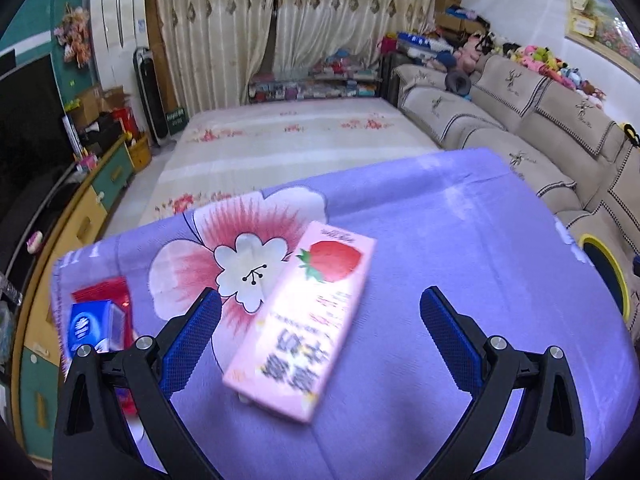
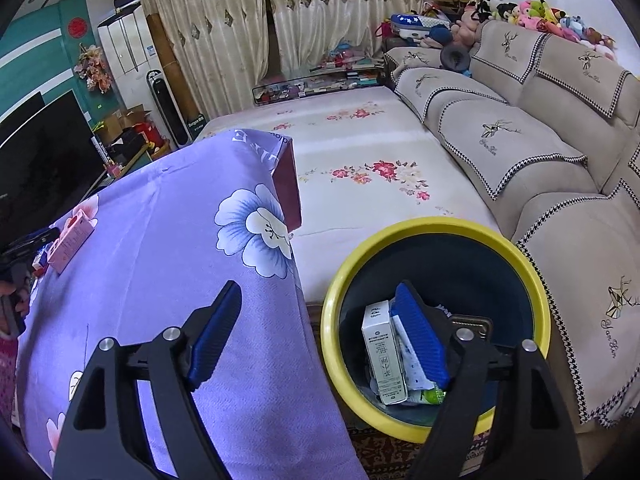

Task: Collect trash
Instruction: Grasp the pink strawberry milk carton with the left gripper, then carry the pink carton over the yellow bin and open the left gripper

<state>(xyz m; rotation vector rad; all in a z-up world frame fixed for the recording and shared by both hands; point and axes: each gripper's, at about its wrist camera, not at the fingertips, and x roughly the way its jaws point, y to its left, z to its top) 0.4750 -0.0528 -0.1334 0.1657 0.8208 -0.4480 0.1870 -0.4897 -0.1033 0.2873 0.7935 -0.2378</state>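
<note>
Left gripper (image 1: 320, 312) spread, carton (image 1: 304, 320) between fingers at 12, lined up for your grab; right gripper (image 2: 320, 336) spread, empty, bin (image 2: 516, 248) at 2 for drops.

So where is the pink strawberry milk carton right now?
In the left wrist view, the pink carton lies flat on the purple cloth, between the open left gripper's fingers, untouched.
</note>
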